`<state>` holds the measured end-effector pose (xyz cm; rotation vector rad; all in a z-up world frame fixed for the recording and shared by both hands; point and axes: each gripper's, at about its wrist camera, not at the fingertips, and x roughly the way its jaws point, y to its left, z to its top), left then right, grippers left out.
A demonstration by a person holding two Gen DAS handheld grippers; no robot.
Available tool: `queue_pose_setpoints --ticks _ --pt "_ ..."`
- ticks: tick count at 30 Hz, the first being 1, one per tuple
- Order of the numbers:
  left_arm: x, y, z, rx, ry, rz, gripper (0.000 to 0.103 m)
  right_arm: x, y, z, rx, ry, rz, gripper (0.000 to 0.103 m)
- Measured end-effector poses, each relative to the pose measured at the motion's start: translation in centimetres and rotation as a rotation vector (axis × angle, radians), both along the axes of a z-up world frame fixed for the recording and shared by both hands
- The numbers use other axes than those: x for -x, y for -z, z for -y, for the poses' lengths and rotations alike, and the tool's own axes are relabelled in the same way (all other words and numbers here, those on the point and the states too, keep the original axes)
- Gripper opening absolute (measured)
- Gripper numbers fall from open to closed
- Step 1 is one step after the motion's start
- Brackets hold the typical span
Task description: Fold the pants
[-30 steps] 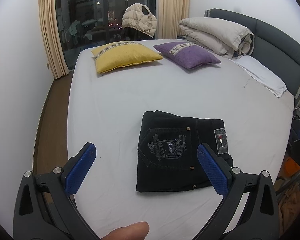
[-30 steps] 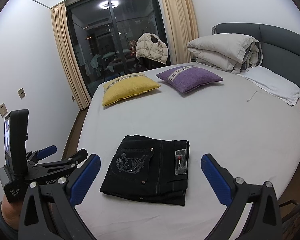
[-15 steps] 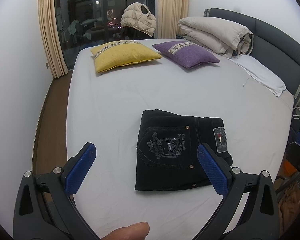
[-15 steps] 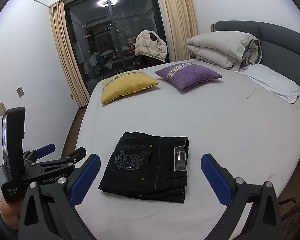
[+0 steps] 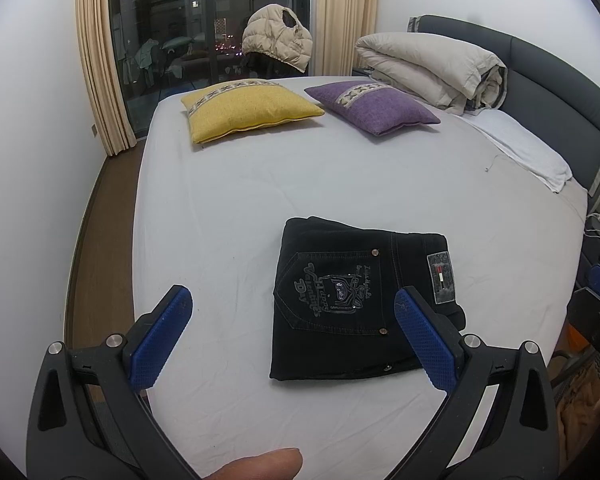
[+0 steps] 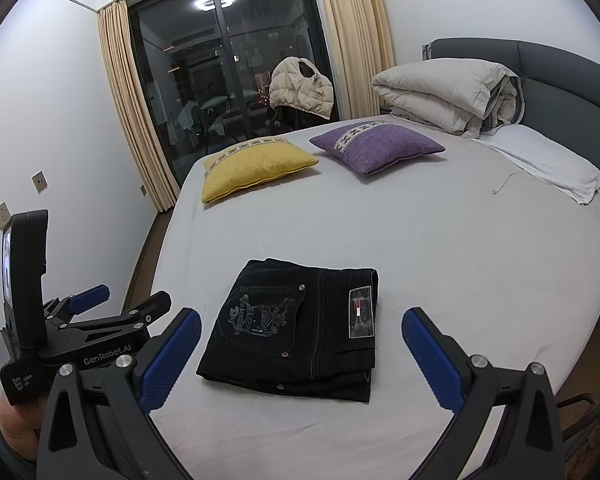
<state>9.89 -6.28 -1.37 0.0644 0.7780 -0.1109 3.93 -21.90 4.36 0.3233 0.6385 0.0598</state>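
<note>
Black pants [image 5: 356,300] [image 6: 300,326] lie folded into a flat rectangle near the front edge of the bed, back pocket with embroidery and a brand patch facing up. My left gripper [image 5: 292,332] hovers open above the bed, short of the pants, with nothing between its blue pads. My right gripper [image 6: 300,354] is also open and empty, held back from the near edge of the pants. The left gripper's body [image 6: 80,344], with a small screen, shows at the left of the right wrist view, held by a hand.
The bed [image 5: 240,200] has a pale sheet. A yellow cushion [image 5: 248,108] and a purple cushion [image 5: 372,104] lie at its far side, a rolled duvet [image 5: 432,68] and white pillow [image 5: 528,152] by the dark headboard. A dark window with curtains stands behind.
Both grippers have drifted slightly back and upward from the bed; the pants lie unmoved. Both stay open.
</note>
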Motion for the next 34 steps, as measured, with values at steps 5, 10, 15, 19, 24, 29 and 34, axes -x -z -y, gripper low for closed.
queue_pose_setpoints --ticks 5,10,15,19,24,29,34 --pt "0.1 0.1 0.0 0.000 0.001 0.000 0.103 0.2 0.5 0.1 0.000 -0.004 -0.005 0.103" --pt "0.1 0.1 0.0 0.000 0.001 -0.002 0.103 0.2 0.5 0.2 -0.001 -0.006 -0.007 0.103" --pt "0.1 0.2 -0.2 0.000 0.001 -0.004 0.103 0.3 0.5 0.1 -0.001 -0.006 -0.008 0.103" --pt "0.0 0.3 -0.2 -0.001 0.001 -0.006 0.103 0.4 1.0 0.2 -0.001 -0.012 -0.010 0.103" --pt "-0.2 0.5 -0.2 -0.001 0.001 -0.011 0.103 0.5 1.1 0.1 -0.001 -0.014 -0.011 0.103" --pt "-0.3 0.6 -0.2 0.007 0.010 -0.016 0.103 0.6 1.1 0.1 0.000 -0.013 -0.012 0.103" --pt "0.1 0.3 0.3 -0.031 0.026 0.025 0.103 0.6 1.3 0.2 -0.001 -0.013 -0.016 0.103"
